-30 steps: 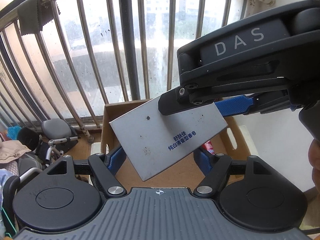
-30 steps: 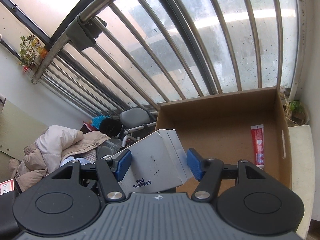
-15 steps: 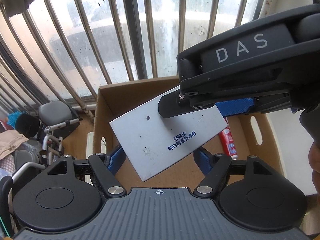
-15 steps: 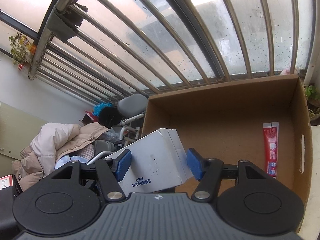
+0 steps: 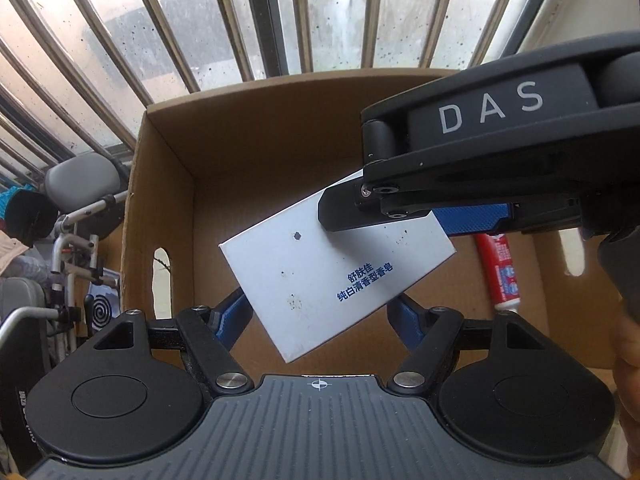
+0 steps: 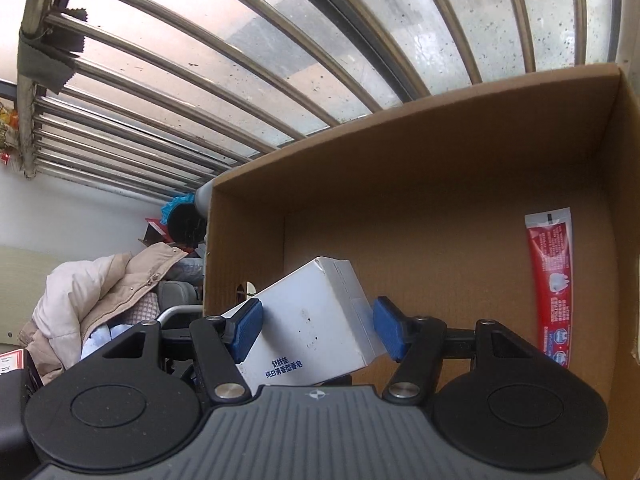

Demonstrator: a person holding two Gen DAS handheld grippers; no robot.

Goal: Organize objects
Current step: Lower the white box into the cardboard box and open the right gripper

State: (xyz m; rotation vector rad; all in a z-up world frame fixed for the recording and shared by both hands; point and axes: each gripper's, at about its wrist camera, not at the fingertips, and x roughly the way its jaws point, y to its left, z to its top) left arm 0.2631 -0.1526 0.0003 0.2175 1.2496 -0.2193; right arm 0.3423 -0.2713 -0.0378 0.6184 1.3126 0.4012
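A white soap box with blue print hangs tilted over an open cardboard carton. My left gripper is shut on the box's lower part, one blue pad at each side. My right gripper comes in from the right and clamps the upper end. In the right wrist view the soap box sits between the blue pads of the right gripper, above the near left corner of the carton. A red toothpaste tube lies on the carton floor at the right, and the right wrist view shows the same tube.
Metal window bars stand right behind the carton. A grey-seated wheeled frame and a pile of jackets are left of the carton. A hand shows at the right edge. The carton walls have handle cut-outs.
Both grippers have come down together with the soap box in their grip, tipping further downward. The carton has grown larger in both views and its floor now fills the middle.
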